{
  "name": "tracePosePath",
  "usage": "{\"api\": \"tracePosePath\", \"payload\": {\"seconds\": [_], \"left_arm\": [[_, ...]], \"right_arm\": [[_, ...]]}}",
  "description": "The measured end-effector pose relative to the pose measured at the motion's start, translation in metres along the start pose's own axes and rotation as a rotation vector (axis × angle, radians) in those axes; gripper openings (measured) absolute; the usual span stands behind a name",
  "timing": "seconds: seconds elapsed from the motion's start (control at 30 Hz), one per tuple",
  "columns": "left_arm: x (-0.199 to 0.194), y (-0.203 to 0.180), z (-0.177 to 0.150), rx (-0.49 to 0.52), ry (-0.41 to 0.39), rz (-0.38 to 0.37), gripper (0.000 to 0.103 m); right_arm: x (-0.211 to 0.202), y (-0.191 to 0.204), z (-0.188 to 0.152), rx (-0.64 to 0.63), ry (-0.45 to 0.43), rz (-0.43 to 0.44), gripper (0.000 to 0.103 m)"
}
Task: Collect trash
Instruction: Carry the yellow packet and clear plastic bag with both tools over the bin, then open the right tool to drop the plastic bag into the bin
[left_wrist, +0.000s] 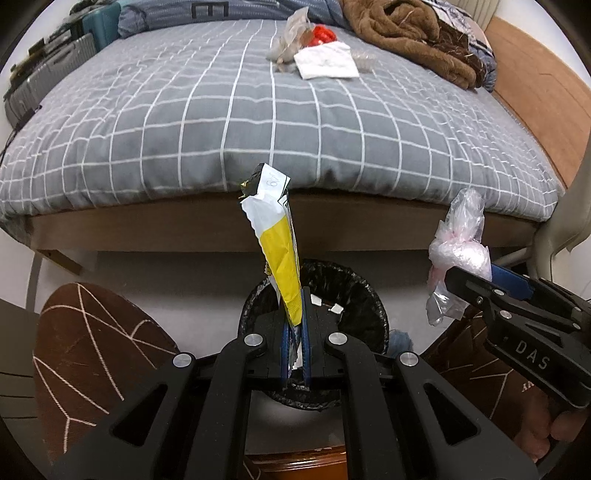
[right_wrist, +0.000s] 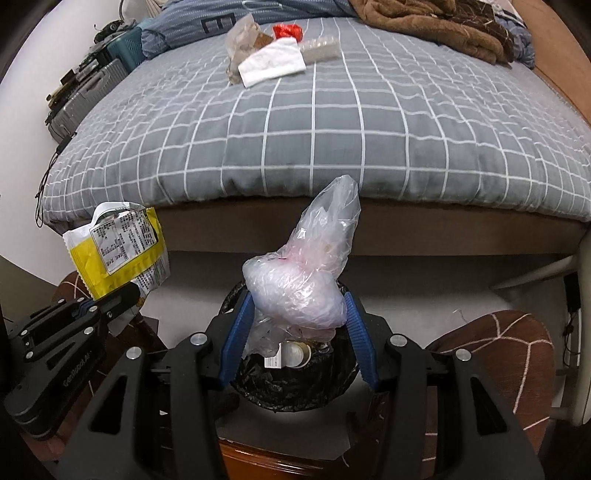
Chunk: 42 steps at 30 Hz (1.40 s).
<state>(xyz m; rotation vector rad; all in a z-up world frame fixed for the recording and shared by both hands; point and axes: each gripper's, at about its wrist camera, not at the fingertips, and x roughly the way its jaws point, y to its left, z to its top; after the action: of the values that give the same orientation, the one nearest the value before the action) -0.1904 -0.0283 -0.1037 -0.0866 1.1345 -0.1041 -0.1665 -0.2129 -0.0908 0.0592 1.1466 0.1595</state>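
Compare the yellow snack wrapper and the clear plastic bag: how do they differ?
The yellow snack wrapper is flat, opaque and printed; the clear plastic bag is see-through, crumpled and bulging.
The left gripper pinches the wrapper with jaws nearly together; the right gripper spreads its jaws wide around the bag.
The wrapper stands as a thin sheet; the bag is a rounded wad.
Both are held over the black-lined trash bin.

Even indoor light, sharp centre, fisheye-bent dark corners, perhaps slight blur.
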Motion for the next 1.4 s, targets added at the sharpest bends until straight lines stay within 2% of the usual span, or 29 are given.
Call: {"api": "tracePosePath", "payload": {"seconds": [0.33,0.77,1.17,1.2,1.27,1.33,1.4], "left_arm": [[0.030,0.006,-0.008,-0.005,0.061,0.001,0.005],[0.090,0.034,-0.022,-0.046,0.166,0.032,0.005],[0.118,0.027,-0.019,-0.047,0.212,0.043,0.005],[0.118,0.025,-0.019,-0.047,0.215,0.041,0.005],[0.118,0.025,-0.018,-0.045,0.214,0.036,0.005],[0.119,0.023,-0.016,-0.044,0.214,0.031,0.005],[0.120,0.021,-0.015,-0.049,0.219,0.021,0.005]], "right_arm": [[0.033,0.004,-0.007,-0.005,0.069,0.001,0.049],[0.102,0.019,-0.015,-0.028,0.196,0.012,0.049],[0.127,0.013,-0.014,-0.021,0.227,-0.001,0.050],[0.125,0.014,-0.015,-0.024,0.226,0.001,0.052],[0.122,0.013,-0.016,-0.033,0.217,-0.005,0.061],[0.114,0.010,-0.014,-0.041,0.182,-0.026,0.075],[0.108,0.004,-0.011,-0.040,0.164,-0.042,0.082]]}}
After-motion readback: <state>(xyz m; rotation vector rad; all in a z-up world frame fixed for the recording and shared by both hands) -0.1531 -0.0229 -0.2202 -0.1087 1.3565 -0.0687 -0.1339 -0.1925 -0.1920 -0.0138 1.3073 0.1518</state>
